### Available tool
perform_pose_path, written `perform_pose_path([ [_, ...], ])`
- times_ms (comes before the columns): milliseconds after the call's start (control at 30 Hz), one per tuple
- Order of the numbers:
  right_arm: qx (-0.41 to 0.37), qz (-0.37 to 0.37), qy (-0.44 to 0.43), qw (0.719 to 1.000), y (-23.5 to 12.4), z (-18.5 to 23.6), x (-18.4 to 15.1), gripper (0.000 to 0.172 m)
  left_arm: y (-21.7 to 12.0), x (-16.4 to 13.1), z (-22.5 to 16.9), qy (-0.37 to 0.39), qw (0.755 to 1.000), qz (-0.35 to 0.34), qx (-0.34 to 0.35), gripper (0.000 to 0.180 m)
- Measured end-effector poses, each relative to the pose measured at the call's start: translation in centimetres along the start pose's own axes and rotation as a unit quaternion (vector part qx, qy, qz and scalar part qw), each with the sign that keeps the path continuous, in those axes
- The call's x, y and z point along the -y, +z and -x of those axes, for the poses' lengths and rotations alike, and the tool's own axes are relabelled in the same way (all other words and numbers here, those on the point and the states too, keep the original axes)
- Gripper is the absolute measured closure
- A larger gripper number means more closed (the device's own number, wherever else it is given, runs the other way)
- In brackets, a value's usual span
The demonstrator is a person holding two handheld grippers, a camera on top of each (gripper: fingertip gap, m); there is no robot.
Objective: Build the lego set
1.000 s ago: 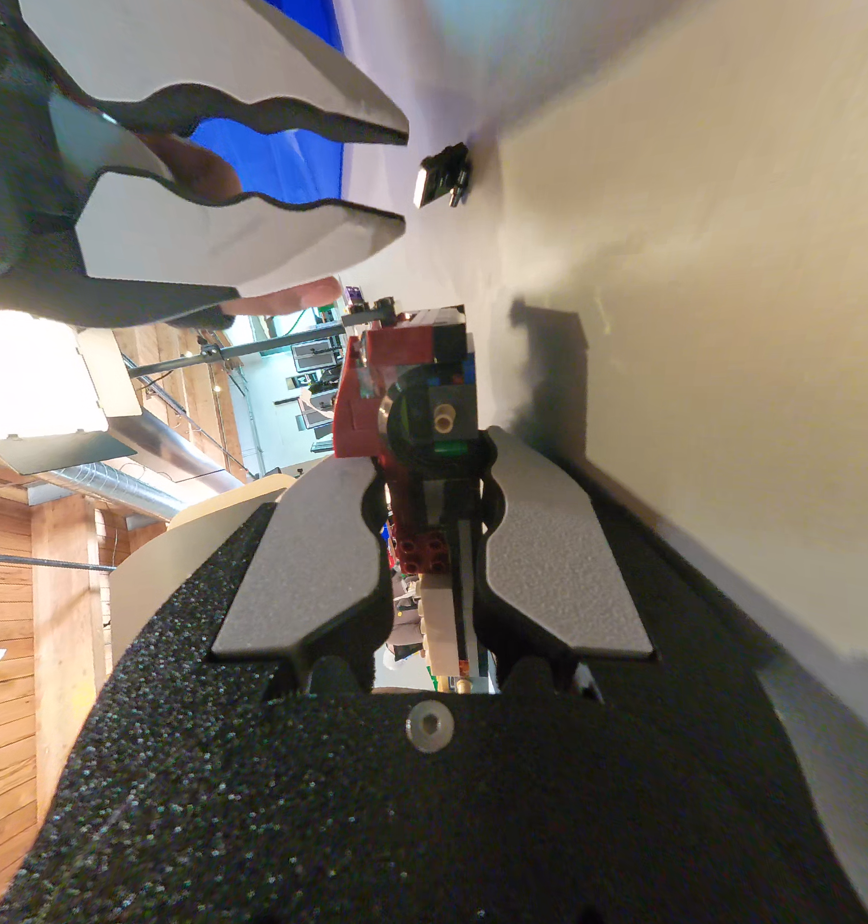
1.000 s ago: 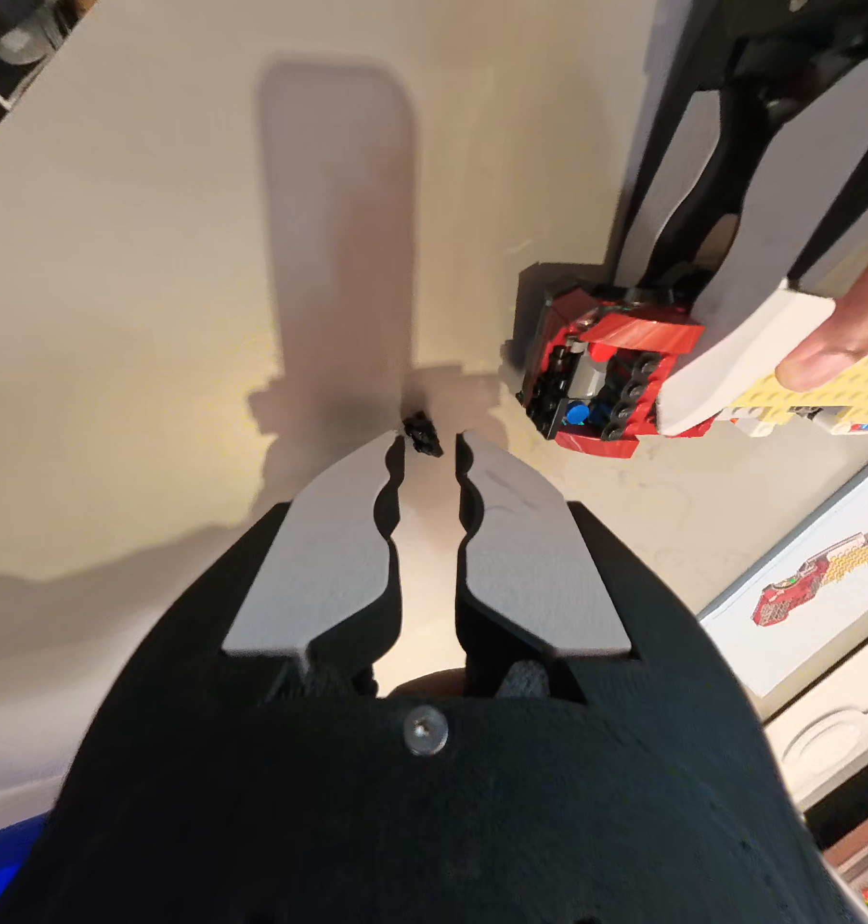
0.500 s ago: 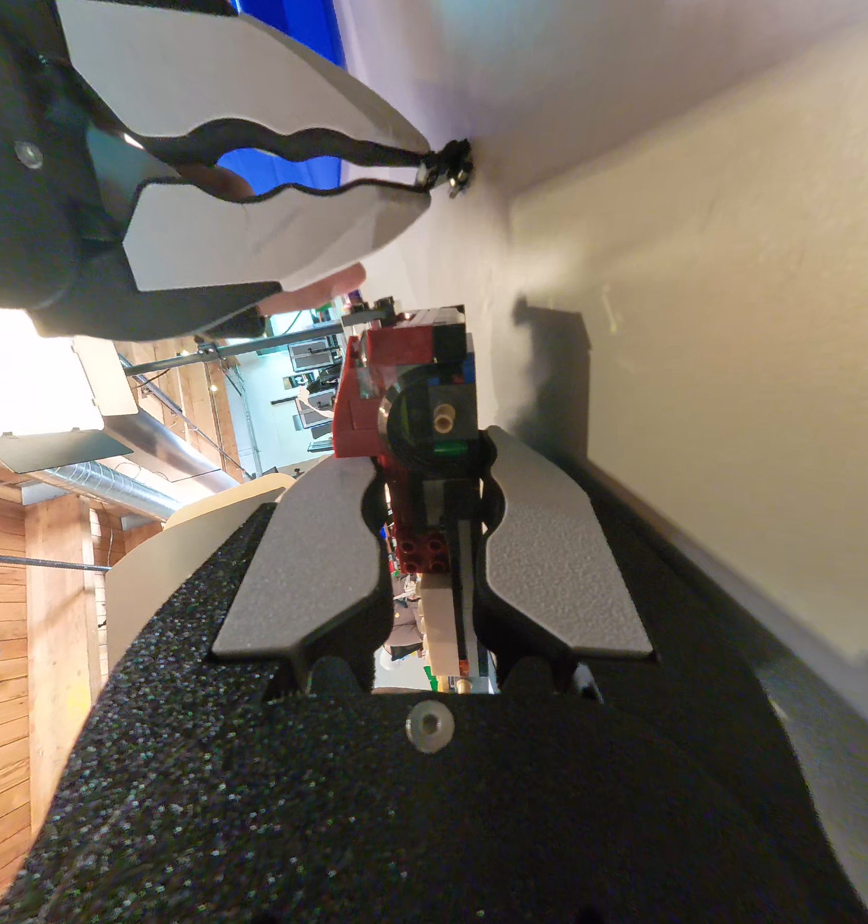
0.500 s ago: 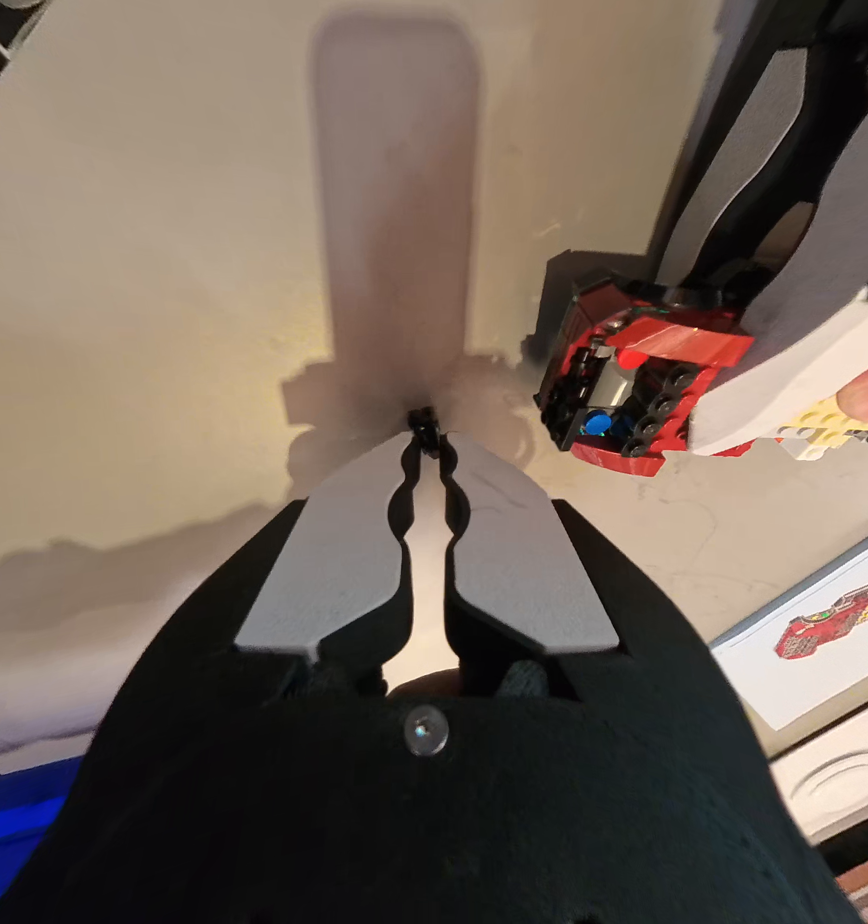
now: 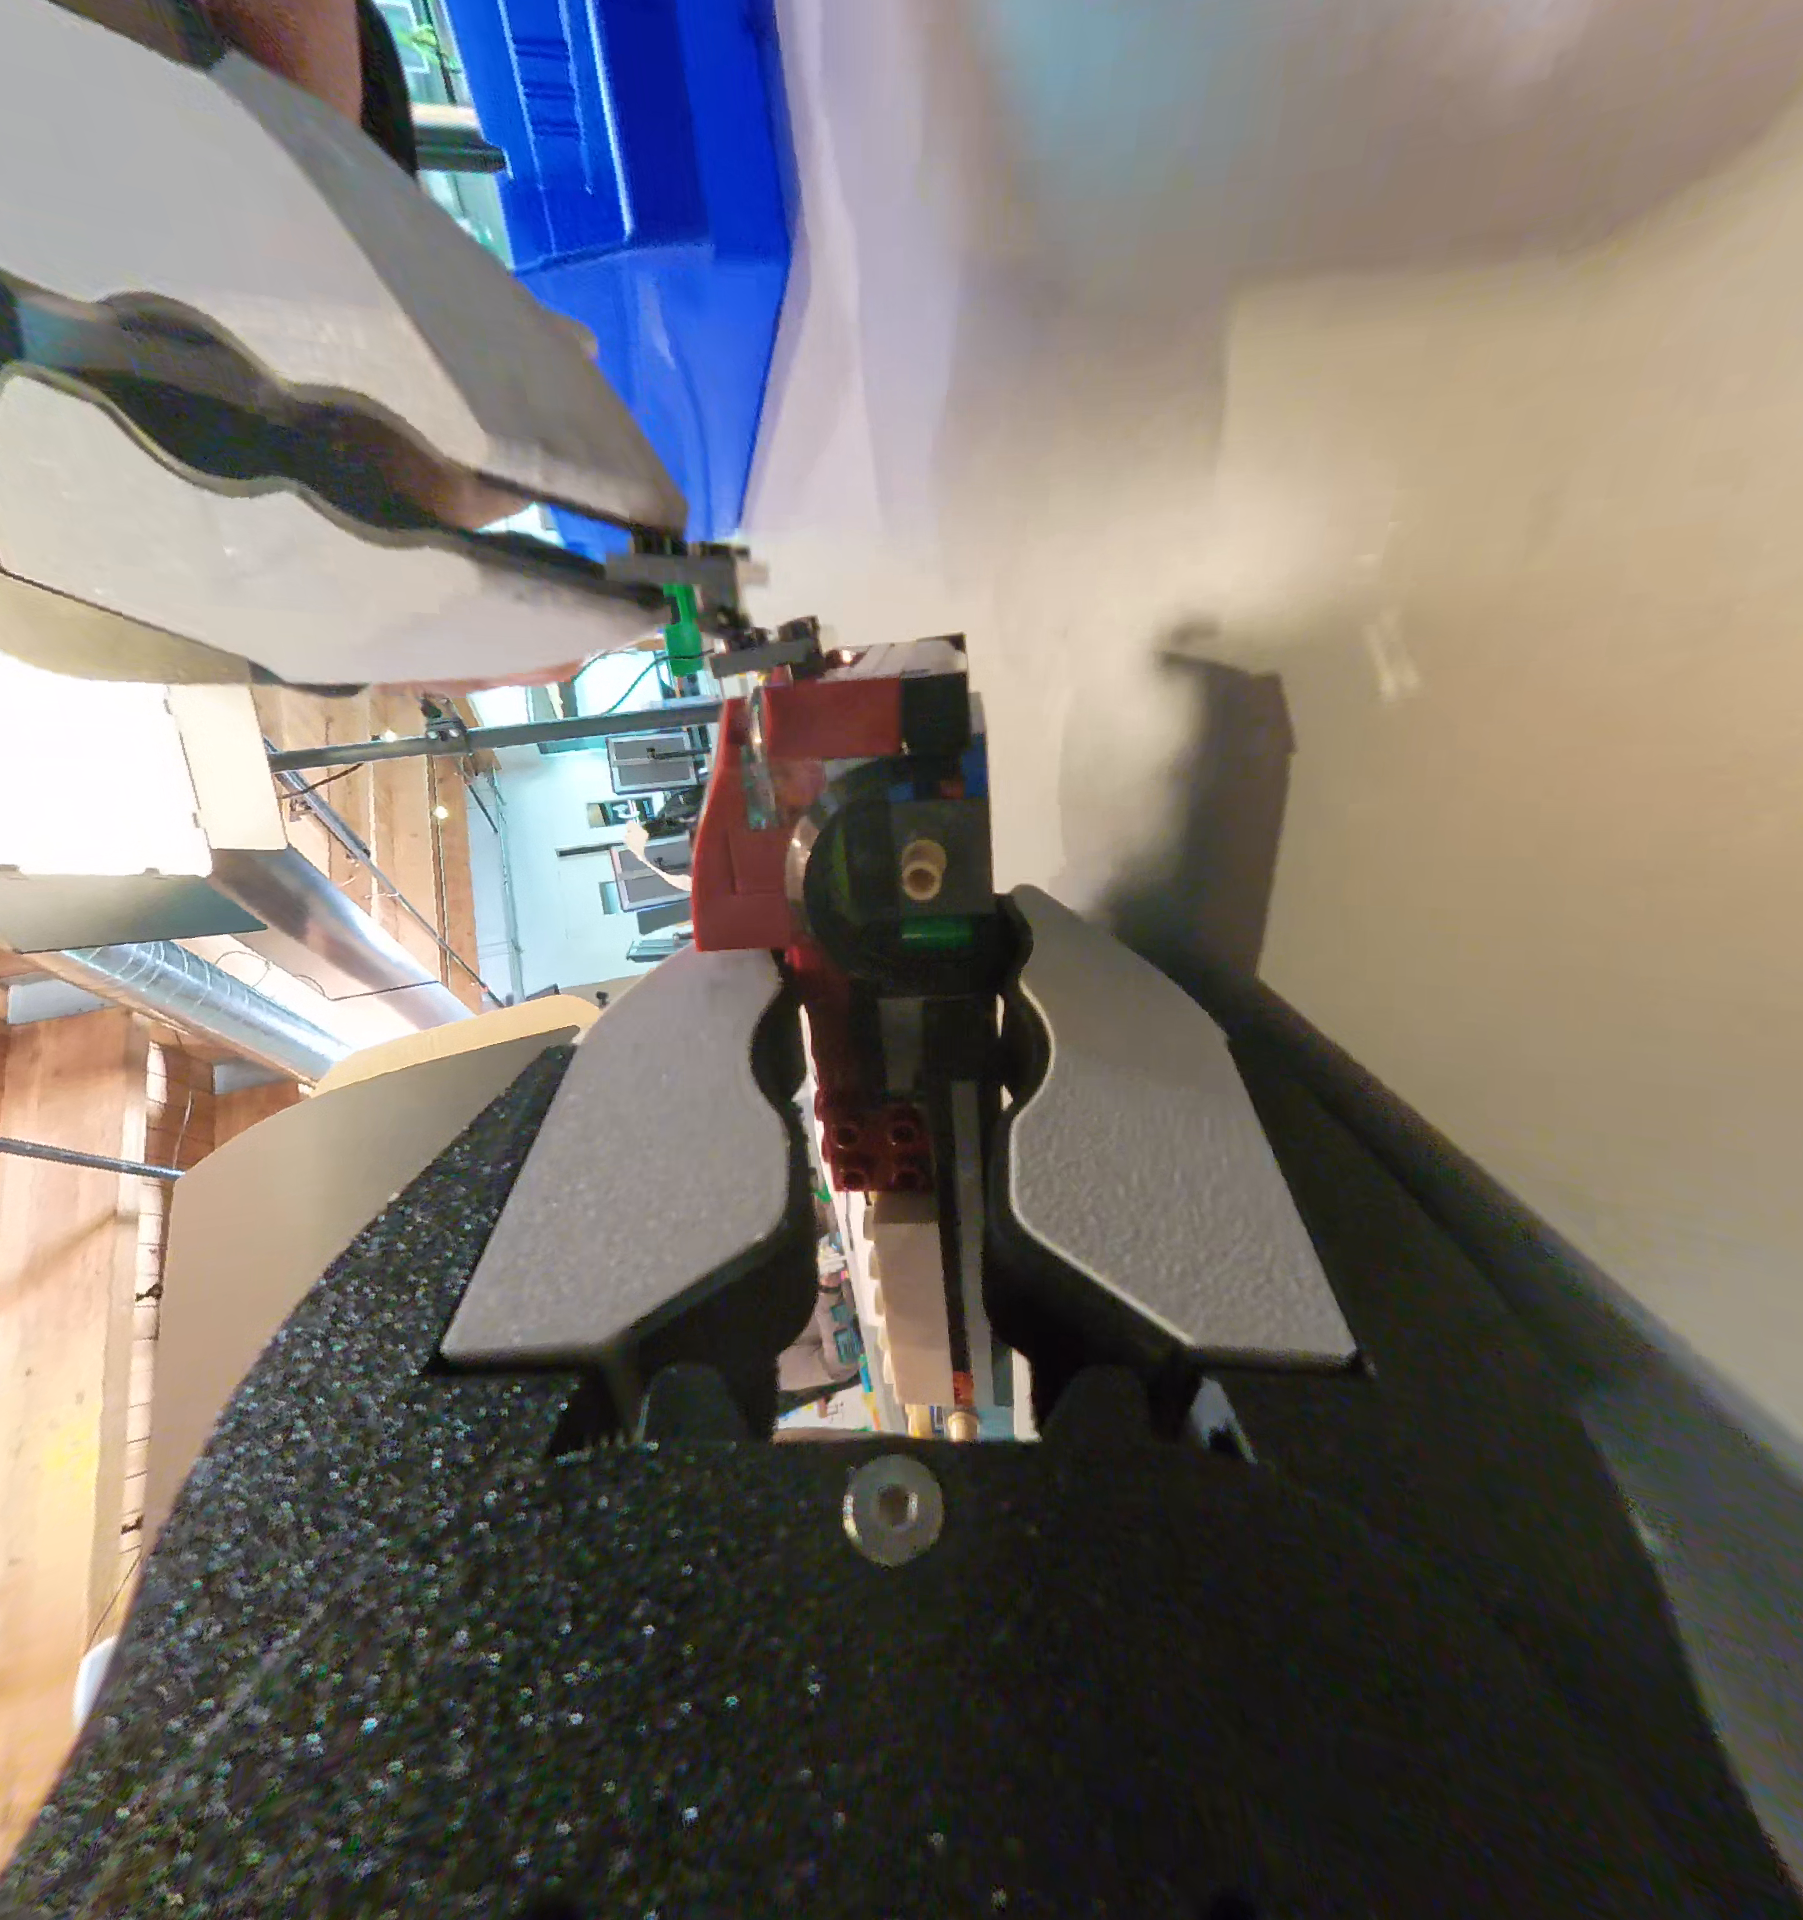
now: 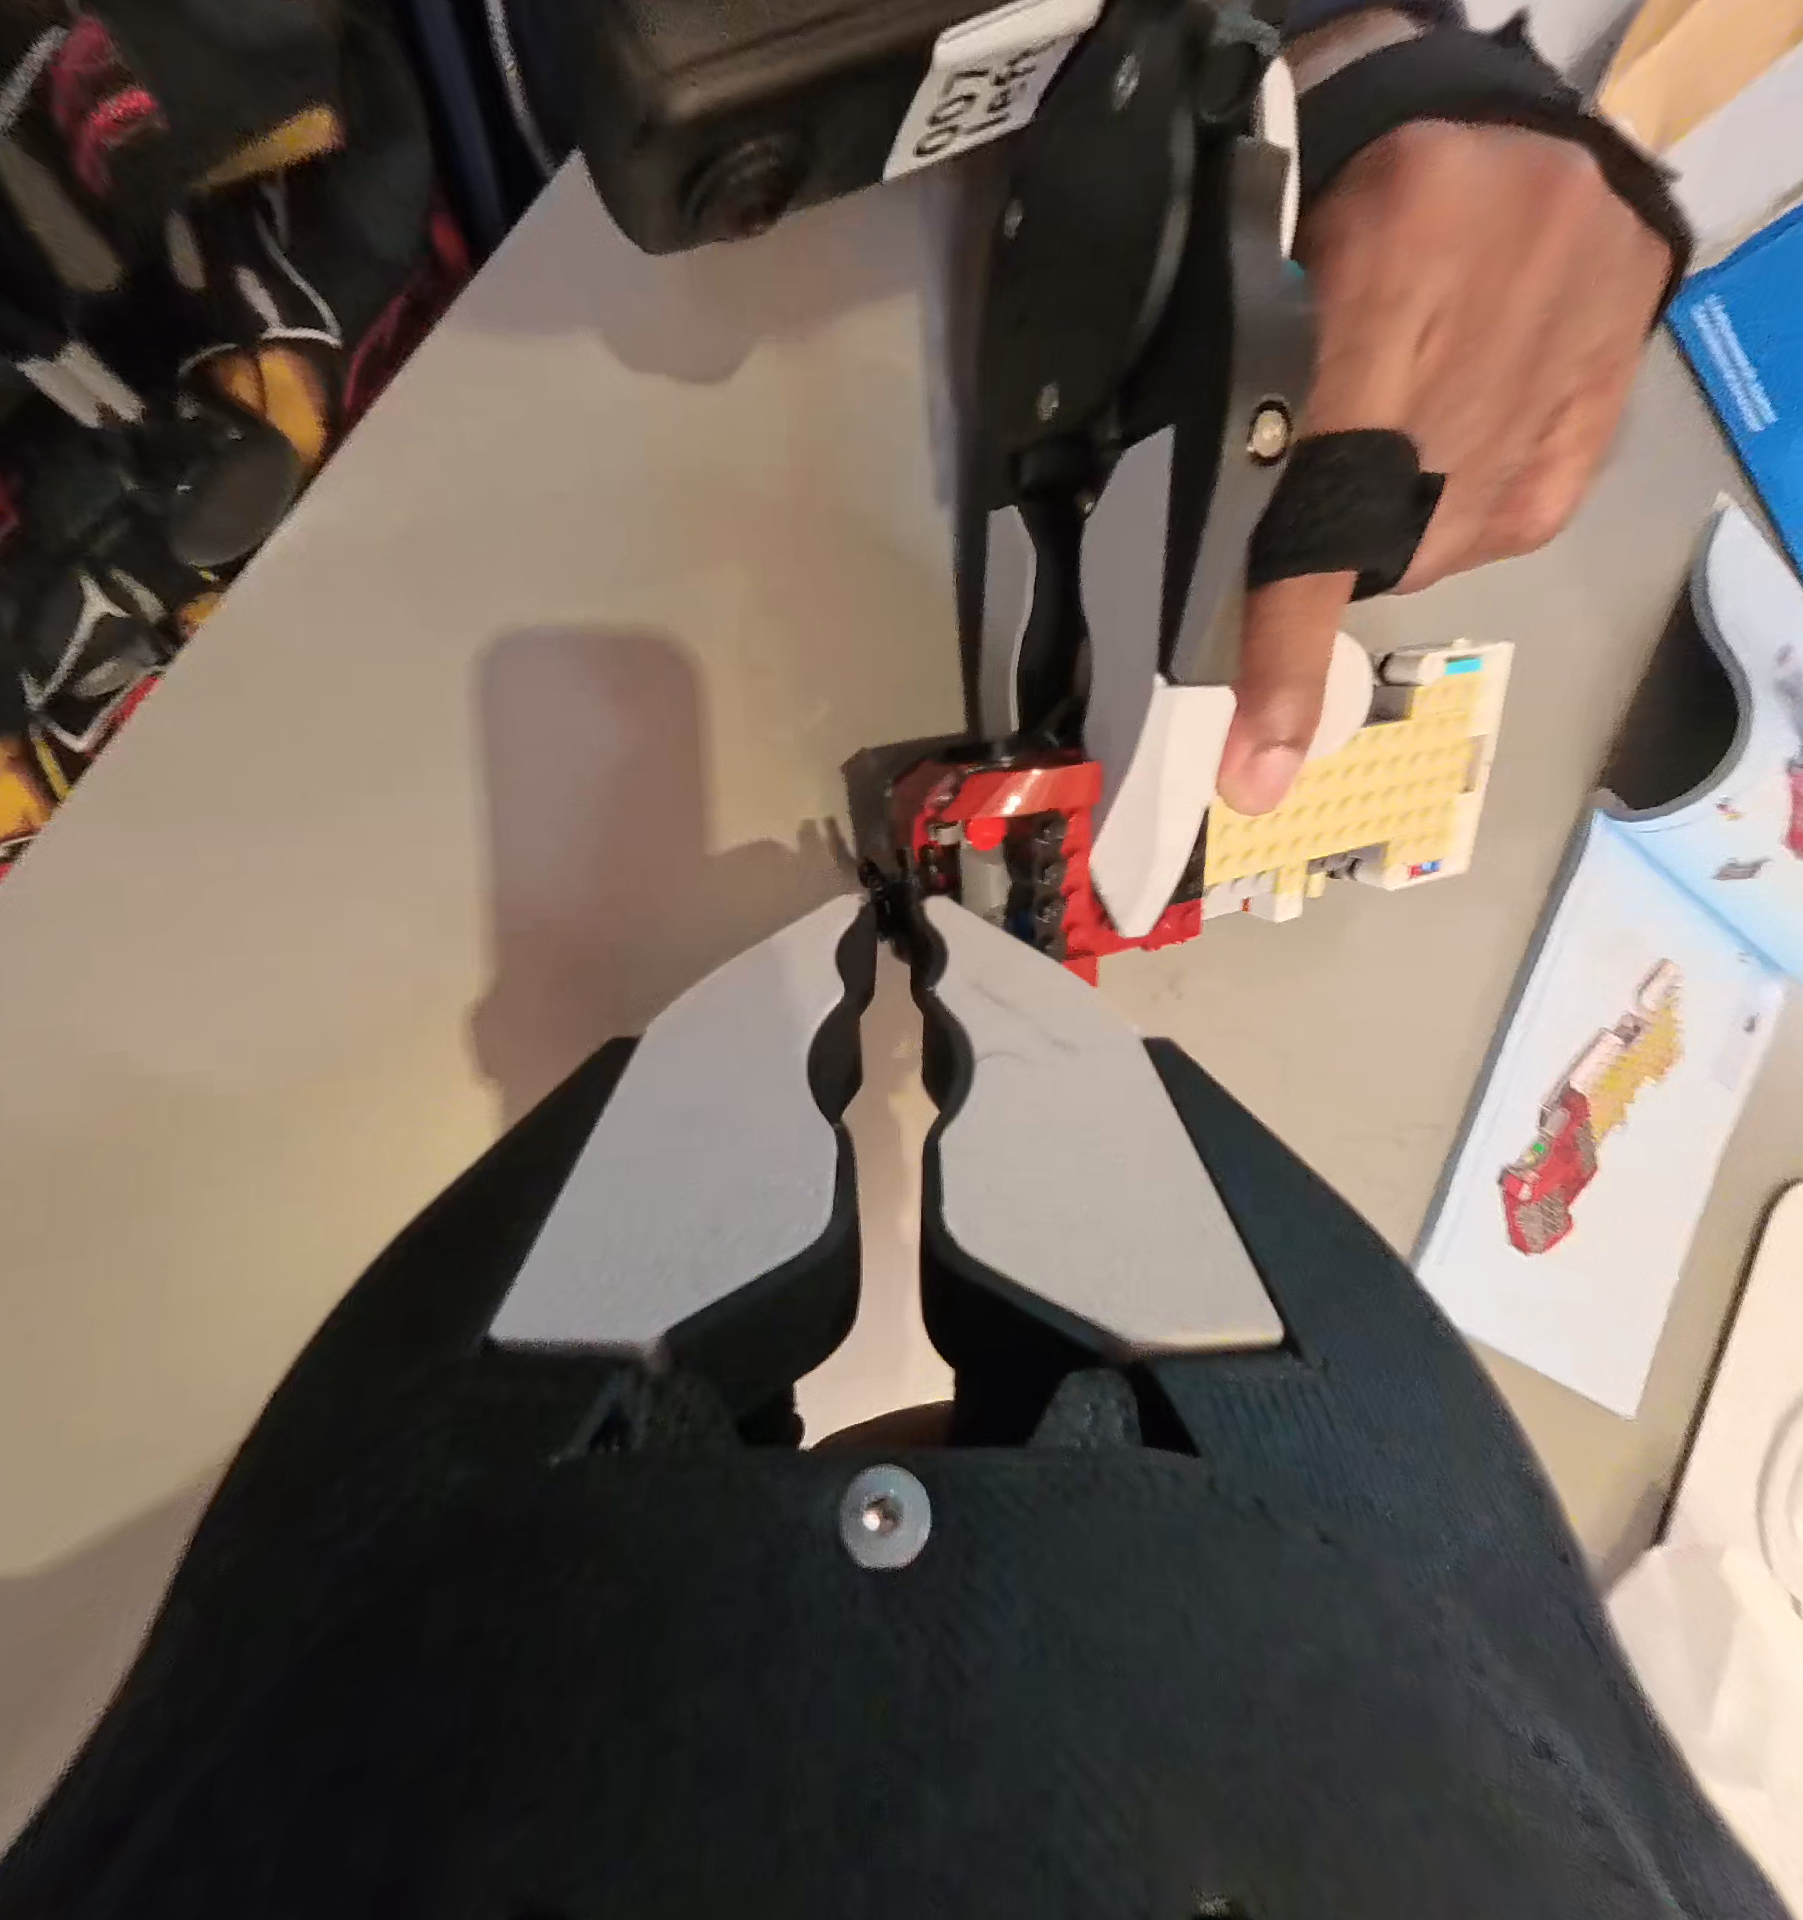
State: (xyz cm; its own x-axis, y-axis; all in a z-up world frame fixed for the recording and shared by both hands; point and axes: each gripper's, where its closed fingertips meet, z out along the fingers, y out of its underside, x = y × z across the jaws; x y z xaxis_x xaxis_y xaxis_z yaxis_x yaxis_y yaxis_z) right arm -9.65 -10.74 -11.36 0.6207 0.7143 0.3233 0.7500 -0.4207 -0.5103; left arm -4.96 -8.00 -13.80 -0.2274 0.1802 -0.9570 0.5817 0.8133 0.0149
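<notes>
I see the broad beige tabletop (image 6: 377, 727) filling most of my right wrist view. At two o'clock on it lies a blue cardboard box (image 6: 1801, 343) with print on its face, and below that, at three o'clock, a pale printed booklet (image 6: 1593, 1164) showing a red and yellow vehicle; I cannot see anything inside the box. In my left wrist view a bright blue plastic bin (image 5: 658, 208) sits at twelve o'clock; its contents are hidden.

The red, black and yellow toy-brick vehicle model (image 6: 1240, 831) lies just past centre, toward one o'clock. My left gripper (image 6: 1094, 800) comes down on it from twelve o'clock, a white label with writing on its body, and the person's left hand (image 6: 1458, 405) in a black strap wraps its handle with one fingertip resting on the yellow plates. Its fingers stand partly apart, pressed on both sides of the model's dark middle section.

My right gripper (image 6: 895, 920) points toward twelve o'clock, its fingers almost together, pinching a small black brick piece (image 6: 889, 899) at the very tips. That piece sits right against the model's red front end.
</notes>
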Motion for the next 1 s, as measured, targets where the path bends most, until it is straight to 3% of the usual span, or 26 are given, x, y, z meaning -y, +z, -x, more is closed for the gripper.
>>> perform_pose_path([
  [333, -0.086, 0.057, 0.001, 0.995, 0.3, -0.6, 0.5, 0.166, 0.1, -0.5, 0.3, -0.006, 1.000, 0.009, 0.014, 0.146],
  [1000, -0.098, 0.060, 0.001, 0.993, 1.3, -0.7, 0.1, 0.167, -0.1, -0.9, 0.5, -0.017, 1.000, 0.009, 0.015, 0.146],
])
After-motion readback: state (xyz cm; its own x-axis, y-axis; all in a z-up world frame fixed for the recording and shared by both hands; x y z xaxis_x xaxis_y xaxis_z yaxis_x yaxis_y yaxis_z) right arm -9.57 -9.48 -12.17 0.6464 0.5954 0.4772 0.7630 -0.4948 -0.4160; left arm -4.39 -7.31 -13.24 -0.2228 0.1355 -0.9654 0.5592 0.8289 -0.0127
